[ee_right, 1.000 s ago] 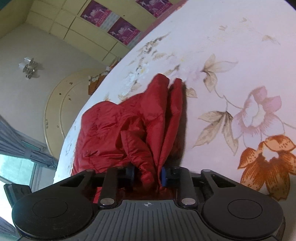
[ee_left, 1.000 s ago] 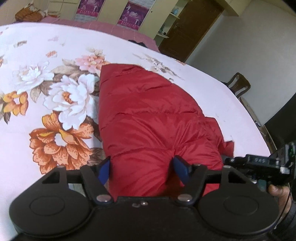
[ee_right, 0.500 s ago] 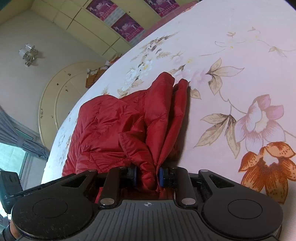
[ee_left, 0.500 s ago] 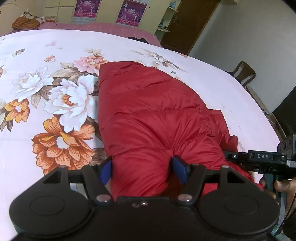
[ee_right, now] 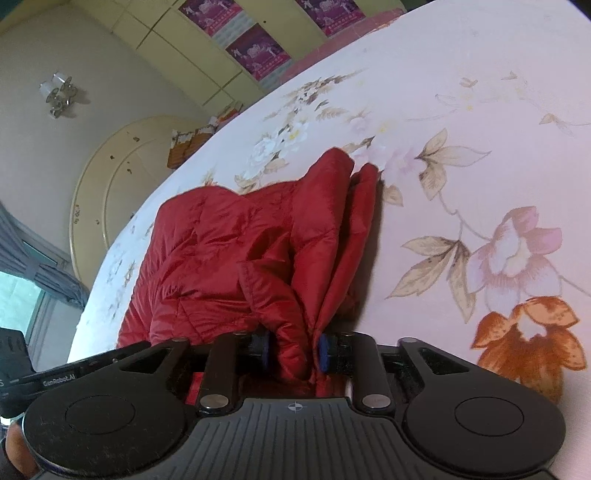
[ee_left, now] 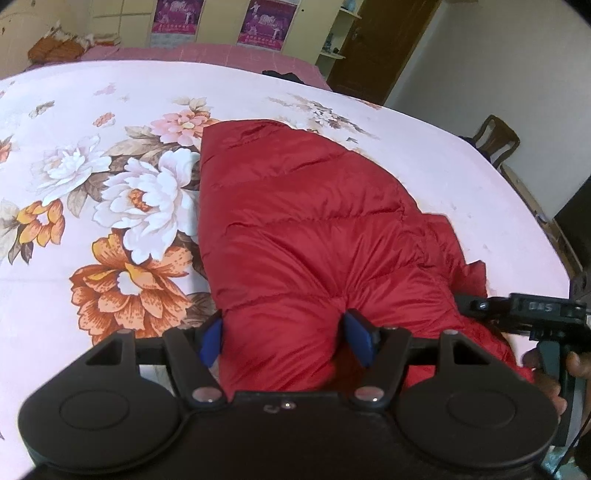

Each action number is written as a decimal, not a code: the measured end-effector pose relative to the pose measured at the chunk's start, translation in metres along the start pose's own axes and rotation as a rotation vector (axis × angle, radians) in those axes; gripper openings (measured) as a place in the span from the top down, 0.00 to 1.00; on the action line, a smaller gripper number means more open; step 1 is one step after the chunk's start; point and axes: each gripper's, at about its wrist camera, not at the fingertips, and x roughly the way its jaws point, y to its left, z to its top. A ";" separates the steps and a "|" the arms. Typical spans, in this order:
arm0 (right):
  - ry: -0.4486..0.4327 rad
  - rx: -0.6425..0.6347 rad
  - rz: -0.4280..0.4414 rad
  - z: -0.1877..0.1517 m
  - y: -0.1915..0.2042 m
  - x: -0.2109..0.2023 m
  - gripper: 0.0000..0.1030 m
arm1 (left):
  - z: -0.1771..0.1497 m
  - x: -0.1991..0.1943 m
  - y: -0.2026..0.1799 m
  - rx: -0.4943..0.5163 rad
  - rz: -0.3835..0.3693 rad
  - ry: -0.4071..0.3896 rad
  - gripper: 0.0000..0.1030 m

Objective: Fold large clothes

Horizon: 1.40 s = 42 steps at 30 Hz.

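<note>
A red quilted puffer jacket (ee_left: 310,221) lies folded lengthwise on a floral bedsheet (ee_left: 92,206). My left gripper (ee_left: 284,336) has its jaws wide apart around a thick bulge of the jacket's near end; the blue pads (ee_left: 360,339) press the fabric on both sides. My right gripper (ee_right: 293,350) is shut on a bunched edge of the jacket (ee_right: 229,258), at its other near corner. The right gripper also shows at the right edge of the left wrist view (ee_left: 517,306).
The bed's right edge (ee_left: 535,236) curves past a wooden chair (ee_left: 495,140) and a brown door (ee_left: 380,44). Cabinets with posters (ee_left: 264,22) stand behind the bed. A round headboard (ee_right: 122,184) and a window with curtains (ee_right: 33,269) show in the right wrist view.
Both grippers have moved a little, keeping their hold on the jacket's near end. The jacket's loose right flap has been drawn in toward the right gripper.
</note>
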 end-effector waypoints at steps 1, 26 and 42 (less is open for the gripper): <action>-0.030 0.007 0.012 -0.001 -0.001 -0.006 0.29 | 0.000 -0.002 0.002 -0.008 0.007 0.001 0.16; -0.123 -0.186 0.048 0.019 0.100 -0.008 0.80 | 0.041 -0.062 -0.005 0.086 -0.017 -0.182 0.45; -0.080 -0.316 0.039 0.009 0.276 0.132 0.80 | 0.074 -0.127 0.173 0.012 -0.005 -0.208 0.45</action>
